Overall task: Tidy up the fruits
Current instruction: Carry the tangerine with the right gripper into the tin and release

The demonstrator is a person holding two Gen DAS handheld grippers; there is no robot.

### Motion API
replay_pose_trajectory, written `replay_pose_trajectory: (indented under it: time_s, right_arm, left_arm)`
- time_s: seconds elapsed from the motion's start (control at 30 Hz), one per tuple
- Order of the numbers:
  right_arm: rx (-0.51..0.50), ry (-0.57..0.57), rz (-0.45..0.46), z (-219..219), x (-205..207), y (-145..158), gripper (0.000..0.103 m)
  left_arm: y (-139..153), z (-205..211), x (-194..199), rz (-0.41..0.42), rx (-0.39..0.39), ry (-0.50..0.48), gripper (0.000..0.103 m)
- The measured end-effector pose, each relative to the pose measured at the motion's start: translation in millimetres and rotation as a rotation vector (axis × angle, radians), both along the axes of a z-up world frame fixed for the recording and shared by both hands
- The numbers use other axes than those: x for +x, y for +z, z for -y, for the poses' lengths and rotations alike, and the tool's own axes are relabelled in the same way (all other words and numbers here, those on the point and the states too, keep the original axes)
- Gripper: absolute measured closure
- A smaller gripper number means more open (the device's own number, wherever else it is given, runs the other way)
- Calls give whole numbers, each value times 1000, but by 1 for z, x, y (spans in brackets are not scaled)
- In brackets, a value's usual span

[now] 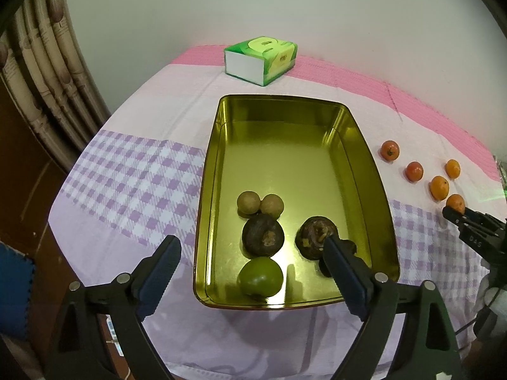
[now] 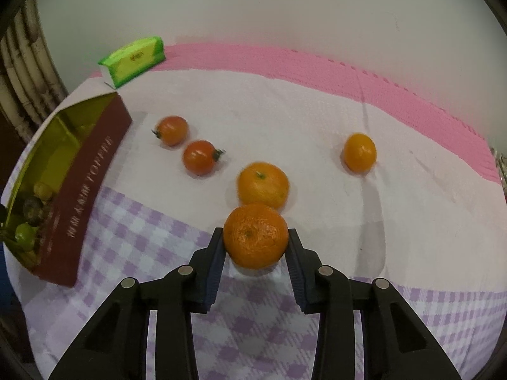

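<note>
A gold tin tray holds two round tan fruits, two dark fruits and a green fruit at its near end. Just above that end hangs my left gripper, open wide and gripping nothing; its right finger overlaps the right dark fruit. To the right of the tin, my right gripper is shut on an orange mandarin resting on the checked cloth. In the left wrist view the right gripper shows at the right edge, behind the same mandarin.
Beyond the held mandarin lie a second mandarin, a smaller orange fruit and two red tomatoes. The tin's maroon wall stands at the left. A green tissue box sits at the back. The table edge and a curtain run along the left.
</note>
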State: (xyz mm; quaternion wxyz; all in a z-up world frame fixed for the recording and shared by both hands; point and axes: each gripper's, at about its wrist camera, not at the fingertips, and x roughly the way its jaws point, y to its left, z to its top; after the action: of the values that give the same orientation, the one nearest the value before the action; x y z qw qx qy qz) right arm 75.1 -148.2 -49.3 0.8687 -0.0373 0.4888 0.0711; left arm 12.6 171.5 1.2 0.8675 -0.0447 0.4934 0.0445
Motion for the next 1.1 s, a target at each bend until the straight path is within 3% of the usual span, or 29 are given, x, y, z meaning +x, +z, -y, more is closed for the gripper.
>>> replay_pose_trajectory:
  time_s: [0.17, 0.6, 0.9, 1.1]
  right_arm:
    - [26, 57, 21, -22, -3, 16, 64]
    - [85, 263, 36, -105, -8, 40, 64]
    - [115, 421, 23, -171, -18, 40, 64]
    - [106, 492, -11, -203, -24, 28, 64]
  left_arm:
    - [5, -4, -2, 15, 10, 19, 5]
    - [17, -44, -8, 53, 4, 156, 5]
    - [22, -84, -15, 66, -31, 275, 5]
    - [21, -87, -15, 62, -40, 283, 5]
